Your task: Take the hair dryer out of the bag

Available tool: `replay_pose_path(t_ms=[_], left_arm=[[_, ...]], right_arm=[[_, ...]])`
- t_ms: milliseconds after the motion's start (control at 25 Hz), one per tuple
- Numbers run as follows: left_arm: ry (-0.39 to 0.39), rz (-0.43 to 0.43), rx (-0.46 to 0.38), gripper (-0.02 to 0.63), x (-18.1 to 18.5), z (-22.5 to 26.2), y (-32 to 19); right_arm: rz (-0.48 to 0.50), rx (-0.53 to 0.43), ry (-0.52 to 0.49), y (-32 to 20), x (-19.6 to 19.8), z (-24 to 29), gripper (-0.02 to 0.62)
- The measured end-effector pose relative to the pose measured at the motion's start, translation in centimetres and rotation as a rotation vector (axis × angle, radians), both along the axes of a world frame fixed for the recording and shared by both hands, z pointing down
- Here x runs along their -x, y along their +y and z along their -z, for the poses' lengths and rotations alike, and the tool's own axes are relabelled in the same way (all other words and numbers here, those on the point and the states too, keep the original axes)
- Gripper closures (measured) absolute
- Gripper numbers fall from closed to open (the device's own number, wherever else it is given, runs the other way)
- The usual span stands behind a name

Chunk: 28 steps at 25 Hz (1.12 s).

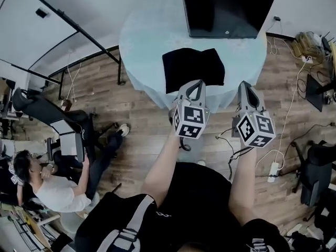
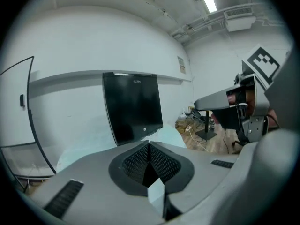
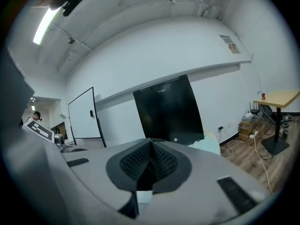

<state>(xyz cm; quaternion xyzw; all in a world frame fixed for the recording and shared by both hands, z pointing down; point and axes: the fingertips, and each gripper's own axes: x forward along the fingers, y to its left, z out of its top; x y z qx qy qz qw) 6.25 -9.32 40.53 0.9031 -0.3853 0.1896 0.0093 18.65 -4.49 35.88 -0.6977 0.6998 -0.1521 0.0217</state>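
A black bag (image 1: 192, 67) of soft cloth, roughly rectangular and slightly rumpled, lies on a round worktop (image 1: 142, 35) draped in pale blue; its contents are hidden. It sits towards the near edge, with bare cloth open to its left and right. A large dark monitor (image 1: 228, 7) stands on the far side, just beyond the bag. Wood floor (image 1: 147, 130) rings the worktop – a white power strip (image 1: 273, 171) and loose cables lie to the right, and a seated person (image 1: 52, 185) is well off to the left. The left claw (image 1: 195, 84) has its jaws pressed together on nothing, its tips over the bag's near edge; whether they touch it cannot be told. The right claw (image 1: 244, 84), also closed and empty, is just right of the bag – apart from it
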Motion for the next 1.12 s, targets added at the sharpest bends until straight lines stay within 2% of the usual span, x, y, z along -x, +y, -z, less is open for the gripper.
replay_pose_path(t_ms=[120, 320, 440, 480, 640, 880, 1120], left_arm=[[-0.087, -0.041, -0.002, 0.589, -1.5, -1.8, -2.5], [-0.056, -0.114, 0.070, 0.575, -3.8, -3.9, -6.3], [-0.112, -0.172, 0.079, 0.566, -5.3, -5.9, -7.7], [-0.136, -0.208, 0.085, 0.550, -6.1, -6.7, -7.8], [-0.207, -0.331, 0.121, 0.415, -7.9, -9.0, -8.1], [-0.286, -0.443, 0.124, 0.375, -9.6, -10.8, -10.2], [-0.316, -0.493, 0.209, 0.371, -11.5, -13.3, -11.8]], right_arm=[[-0.012, 0.031, -0.031, -2.7, -1.2, -1.7, 0.589], [0.011, 0.092, -0.069, -6.8, -1.7, -4.3, 0.589], [0.026, 0.138, -0.047, -8.3, -2.3, -5.5, 0.589], [0.019, 0.151, -0.045, -8.7, -2.8, -6.0, 0.589], [0.009, 0.196, -0.055, -9.7, -3.3, -7.7, 0.589], [-0.028, 0.232, -0.078, -11.7, -4.1, -9.4, 0.589], [-0.117, 0.249, -0.089, -12.2, -6.9, -10.2, 0.589]])
